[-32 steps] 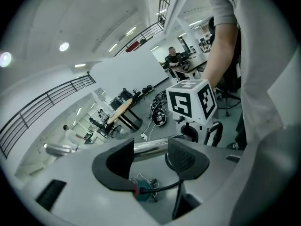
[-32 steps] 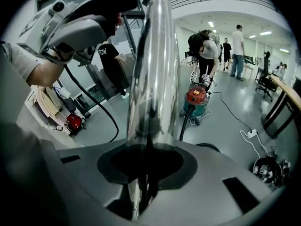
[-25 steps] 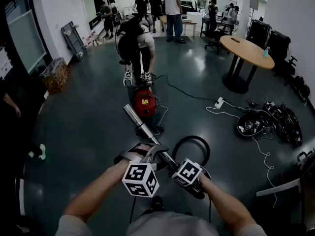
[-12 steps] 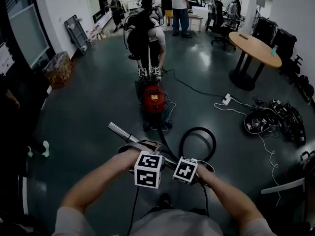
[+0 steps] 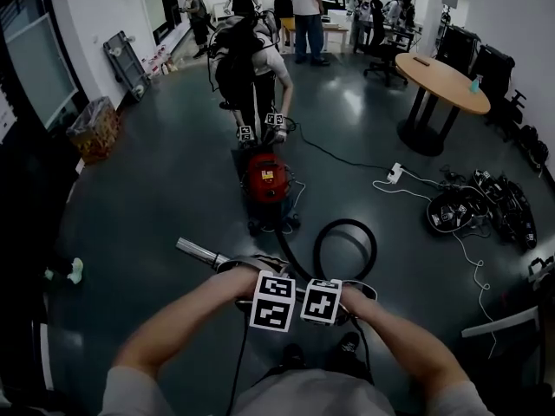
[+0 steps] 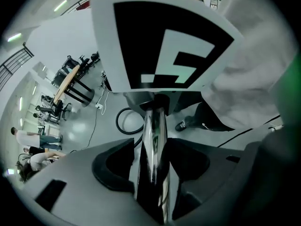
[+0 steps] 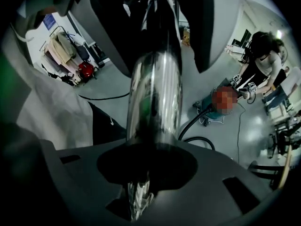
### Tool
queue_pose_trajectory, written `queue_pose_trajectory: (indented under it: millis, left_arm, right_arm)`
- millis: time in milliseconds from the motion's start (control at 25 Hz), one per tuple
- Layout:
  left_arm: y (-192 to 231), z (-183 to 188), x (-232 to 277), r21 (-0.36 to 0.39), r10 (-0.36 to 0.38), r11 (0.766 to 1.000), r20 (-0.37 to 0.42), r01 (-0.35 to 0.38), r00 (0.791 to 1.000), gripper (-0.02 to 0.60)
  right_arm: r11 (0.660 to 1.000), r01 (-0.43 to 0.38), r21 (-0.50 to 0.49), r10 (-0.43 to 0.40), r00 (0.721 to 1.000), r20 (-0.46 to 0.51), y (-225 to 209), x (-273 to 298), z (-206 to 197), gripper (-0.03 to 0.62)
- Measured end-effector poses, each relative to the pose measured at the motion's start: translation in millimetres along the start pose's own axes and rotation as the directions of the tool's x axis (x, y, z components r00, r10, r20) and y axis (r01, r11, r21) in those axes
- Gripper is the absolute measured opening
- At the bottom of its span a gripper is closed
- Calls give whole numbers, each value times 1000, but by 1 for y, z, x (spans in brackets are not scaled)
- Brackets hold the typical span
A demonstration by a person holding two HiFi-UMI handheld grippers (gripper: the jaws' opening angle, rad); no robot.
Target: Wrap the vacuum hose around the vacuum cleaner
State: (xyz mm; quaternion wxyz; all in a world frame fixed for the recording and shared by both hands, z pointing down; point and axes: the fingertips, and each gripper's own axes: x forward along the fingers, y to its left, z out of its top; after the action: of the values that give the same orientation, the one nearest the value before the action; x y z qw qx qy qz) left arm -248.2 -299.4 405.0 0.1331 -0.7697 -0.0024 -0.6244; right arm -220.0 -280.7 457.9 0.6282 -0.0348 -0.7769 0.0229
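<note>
The red vacuum cleaner [image 5: 264,180] stands on the dark floor ahead of me. Its black hose [image 5: 345,248] runs back from it and curls into a loop in front of my hands. A chrome wand [image 5: 198,253] sticks out to the left, nearly level. My left gripper [image 5: 250,269] and right gripper [image 5: 345,295] sit side by side, both shut on that wand. In the left gripper view the chrome wand [image 6: 153,145] is clamped between the pads of the left gripper [image 6: 153,173]. In the right gripper view the wand [image 7: 155,93] runs up out of the right gripper [image 7: 146,173].
Another person [image 5: 247,68] bends over the vacuum with marker cubes in hand. A round table [image 5: 442,81] stands at the right. A power strip [image 5: 392,176] and a pile of cables [image 5: 481,211] lie on the floor at the right. A basket [image 5: 91,128] sits left.
The wand has swung down from pointing at the vacuum to lying nearly level, pointing left. Both grippers came closer together and nearer my body, still clamped on it.
</note>
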Motion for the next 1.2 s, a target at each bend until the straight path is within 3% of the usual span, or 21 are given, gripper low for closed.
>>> queue_pose_trajectory:
  millis: [200,360,760,880,1200]
  left_arm:
    - [8,-3,10,6,-13,1000,-55,13,998,220]
    - [10,4,16,-16,-20,1000,-42,19,999,170]
    - [15,26,33,-105,-29,994,6,30,1000,164]
    - [18,34,43,-155,-37,987,22,40,999,164]
    - [28,52,67,-257,-63,964,50,74,997,164]
  right_arm:
    - [1000,1,-11,-1,1000,-12,-11,-8,-8,106]
    - [1000,-1,-30,0,1000,-24,-15,-11,-20,106]
    - [997,-34,-67,30,998,-63,-21,-11,-51,106]
    - [996,-15,-92,8,996,-86,-29,-7,-64,106]
    - [990,76,-119,-76,997,5,-51,-11,-88,109]
